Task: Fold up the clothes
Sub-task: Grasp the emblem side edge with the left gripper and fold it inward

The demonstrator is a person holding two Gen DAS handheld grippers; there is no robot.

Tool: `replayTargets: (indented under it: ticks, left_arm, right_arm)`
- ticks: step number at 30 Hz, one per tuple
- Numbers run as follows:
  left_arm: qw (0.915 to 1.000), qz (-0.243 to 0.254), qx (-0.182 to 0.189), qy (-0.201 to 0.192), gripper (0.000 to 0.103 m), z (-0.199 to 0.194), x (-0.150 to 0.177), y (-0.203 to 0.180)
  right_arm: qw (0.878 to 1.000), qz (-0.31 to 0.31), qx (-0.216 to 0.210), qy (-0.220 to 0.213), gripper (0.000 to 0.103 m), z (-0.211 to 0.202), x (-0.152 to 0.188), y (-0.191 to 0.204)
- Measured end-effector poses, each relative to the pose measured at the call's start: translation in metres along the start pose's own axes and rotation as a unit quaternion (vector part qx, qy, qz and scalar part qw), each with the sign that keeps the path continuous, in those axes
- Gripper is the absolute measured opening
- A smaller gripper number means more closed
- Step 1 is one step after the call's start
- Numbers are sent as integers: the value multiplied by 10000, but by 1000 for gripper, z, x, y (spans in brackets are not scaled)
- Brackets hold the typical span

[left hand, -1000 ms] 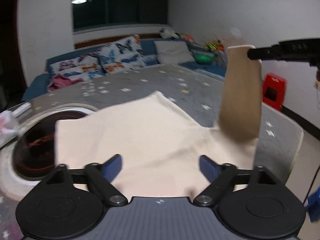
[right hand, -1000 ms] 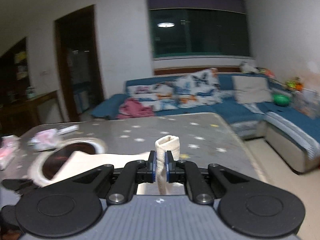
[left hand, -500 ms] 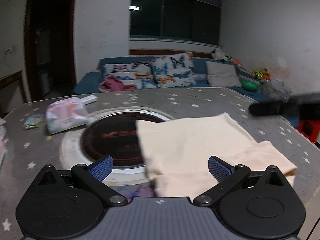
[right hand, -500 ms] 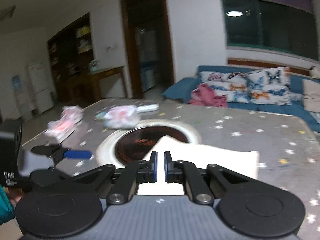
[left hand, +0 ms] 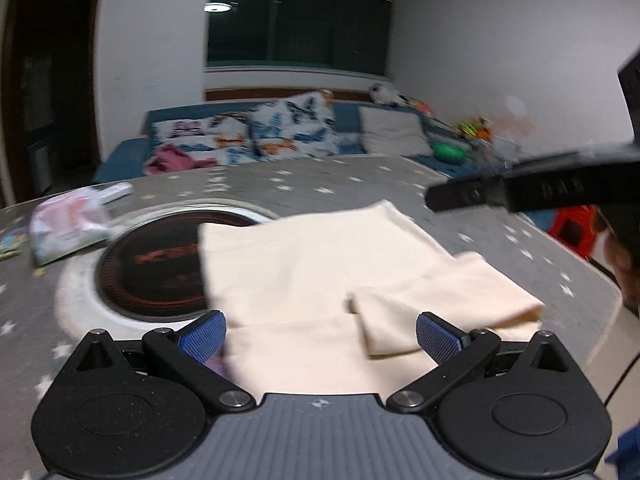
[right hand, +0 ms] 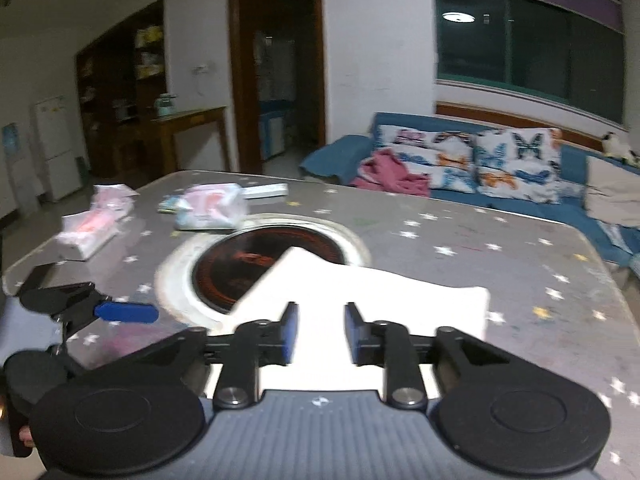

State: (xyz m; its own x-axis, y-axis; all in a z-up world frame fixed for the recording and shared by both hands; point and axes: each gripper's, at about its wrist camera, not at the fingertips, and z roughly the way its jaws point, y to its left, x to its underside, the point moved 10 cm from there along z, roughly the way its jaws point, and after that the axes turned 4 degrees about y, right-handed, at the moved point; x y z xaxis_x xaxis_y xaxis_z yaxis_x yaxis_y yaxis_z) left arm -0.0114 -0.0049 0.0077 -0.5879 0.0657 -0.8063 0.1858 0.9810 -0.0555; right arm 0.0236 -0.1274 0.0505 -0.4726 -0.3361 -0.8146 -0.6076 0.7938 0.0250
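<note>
A cream garment (left hand: 320, 268) lies on the grey star-patterned table (left hand: 360, 184), one sleeve folded back over its right side (left hand: 440, 300). My left gripper (left hand: 320, 334) is open just above its near edge, nothing between the blue pads. The right gripper's finger (left hand: 472, 196) reaches in from the right, above the cloth. In the right wrist view the same garment (right hand: 384, 296) looks washed-out white. My right gripper (right hand: 320, 332) hovers over it, partly open, with the pads apart and nothing between them. The left gripper's blue pad (right hand: 128, 312) shows at the left.
A round dark hotplate (left hand: 156, 264) set in the table lies partly under the cloth. Tissue packs (right hand: 212, 208) and a wrapped pack (right hand: 92, 232) sit at the far left. A blue sofa with butterfly cushions (right hand: 480, 160) stands behind. A red stool (left hand: 572, 228) stands beyond the right edge.
The right gripper carried the sleeve over the garment, let it go and has opened. The sleeve now lies folded on the cloth. The left gripper stays open.
</note>
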Motion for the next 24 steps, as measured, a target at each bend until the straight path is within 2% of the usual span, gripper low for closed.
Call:
replayTargets:
  ticks: [5, 6, 8, 10, 14, 17, 19, 21, 24]
  left_arm:
    - [9988, 258, 329, 251, 82, 23, 1, -34]
    - [9985, 270, 339, 328, 72, 28, 3, -37]
    - [9978, 212, 357, 508, 63, 40, 6, -41]
    - [9969, 109, 360, 689, 45, 49, 9, -41]
    - [9955, 15, 275, 901, 33, 60, 14, -39]
    - [9958, 69, 188, 891, 13, 60, 14, -38]
    - [9958, 24, 194, 892, 7, 58, 11, -35]
    - [9962, -21, 209, 845, 6, 55, 6, -34]
    - [9979, -3, 228, 605, 6, 43, -13, -36]
  right_arm:
    - [9992, 94, 390, 1, 44, -16, 13, -35]
    - [9989, 118, 456, 2, 45, -20, 16, -42]
    - [9983, 161, 566, 24, 45, -26, 23, -53]
    - [9978, 192, 634, 86, 48, -31, 32, -61]
    - [9967, 238, 742, 223, 49, -38, 51, -74]
    - [9964, 216, 726, 370, 50, -36, 65, -76]
    - [9961, 202, 715, 467, 53, -35, 74, -76]
    - [9957, 188, 704, 565, 54, -35, 83, -77]
    - [9952, 134, 685, 693, 71, -33, 96, -77]
